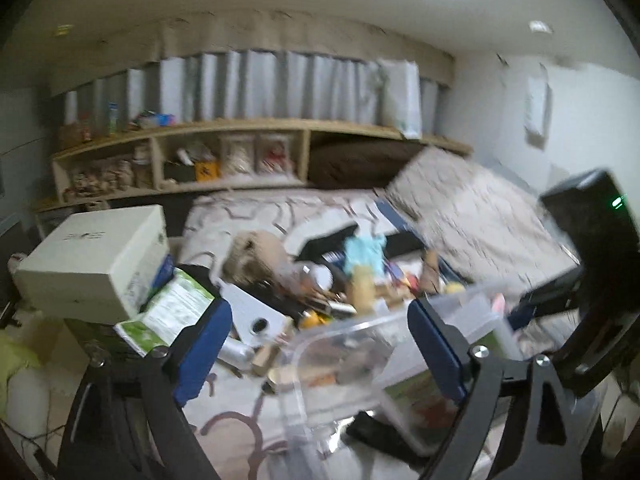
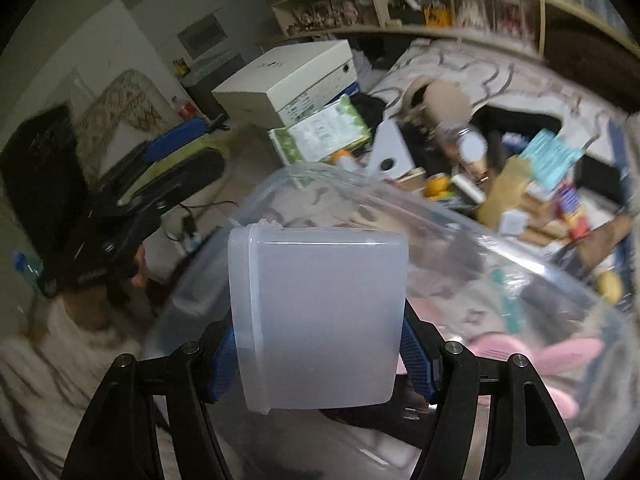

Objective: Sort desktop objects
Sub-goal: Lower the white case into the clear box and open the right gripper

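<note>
Fingers of the right gripper [image 2: 316, 354] are closed on a frosted translucent plastic lidded box [image 2: 320, 316], held above the large clear plastic bin [image 2: 460, 240]; left gripper [image 1: 316, 344] fingers are spread, empty. Level carriage is advised.

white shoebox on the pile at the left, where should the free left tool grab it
Judging by its pose, take the white shoebox across its narrow width, coming from above with the open left tool. It lies flat on top of the green-printed pack, with its long sides exposed. The right tool is shut on the frosted container.
</note>
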The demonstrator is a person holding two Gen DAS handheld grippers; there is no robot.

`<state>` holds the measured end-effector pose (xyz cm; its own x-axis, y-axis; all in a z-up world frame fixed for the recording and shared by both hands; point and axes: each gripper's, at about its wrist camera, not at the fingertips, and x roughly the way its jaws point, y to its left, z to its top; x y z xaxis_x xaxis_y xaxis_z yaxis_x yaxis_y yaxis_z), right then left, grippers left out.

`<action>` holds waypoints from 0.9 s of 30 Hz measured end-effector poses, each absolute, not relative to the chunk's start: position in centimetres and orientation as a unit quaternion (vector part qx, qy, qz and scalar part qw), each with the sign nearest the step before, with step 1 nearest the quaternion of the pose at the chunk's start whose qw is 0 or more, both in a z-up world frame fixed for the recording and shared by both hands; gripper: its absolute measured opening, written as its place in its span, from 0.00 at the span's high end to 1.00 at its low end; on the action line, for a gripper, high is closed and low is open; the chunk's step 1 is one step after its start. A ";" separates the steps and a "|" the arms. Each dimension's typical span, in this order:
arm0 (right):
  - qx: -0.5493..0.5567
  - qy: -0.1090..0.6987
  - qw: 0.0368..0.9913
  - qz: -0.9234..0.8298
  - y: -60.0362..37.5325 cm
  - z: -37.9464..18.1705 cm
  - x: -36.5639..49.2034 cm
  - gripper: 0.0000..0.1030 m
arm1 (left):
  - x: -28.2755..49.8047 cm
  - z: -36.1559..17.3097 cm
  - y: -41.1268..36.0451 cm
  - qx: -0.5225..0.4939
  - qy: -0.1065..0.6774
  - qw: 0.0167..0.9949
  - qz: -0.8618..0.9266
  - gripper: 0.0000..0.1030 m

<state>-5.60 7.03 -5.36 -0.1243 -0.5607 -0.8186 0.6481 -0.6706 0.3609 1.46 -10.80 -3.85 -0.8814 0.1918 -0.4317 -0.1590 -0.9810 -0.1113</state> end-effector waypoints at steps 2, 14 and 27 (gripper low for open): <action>0.542 0.027 0.405 -0.736 6.3 -5.9 -6.0 0.33 | 1.8 -3.6 -12.2 -0.209 -0.051 0.068 0.974 0.12; 0.589 0.038 0.324 -0.739 2.2 -10.7 -7.8 0.24 | 2.8 -4.3 -14.0 -0.190 -0.075 0.058 0.977 0.11; 0.519 0.129 0.303 -0.789 7.8 -7.3 -6.6 0.02 | 2.8 -4.2 -11.2 -0.205 -0.053 0.081 0.974 0.11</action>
<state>-6.62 7.77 -7.29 -0.2785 -0.3452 -0.8963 0.6117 -0.7832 0.1115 2.80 -11.24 -4.24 -0.9028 0.1802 -0.3904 -0.1370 -0.9812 -0.1361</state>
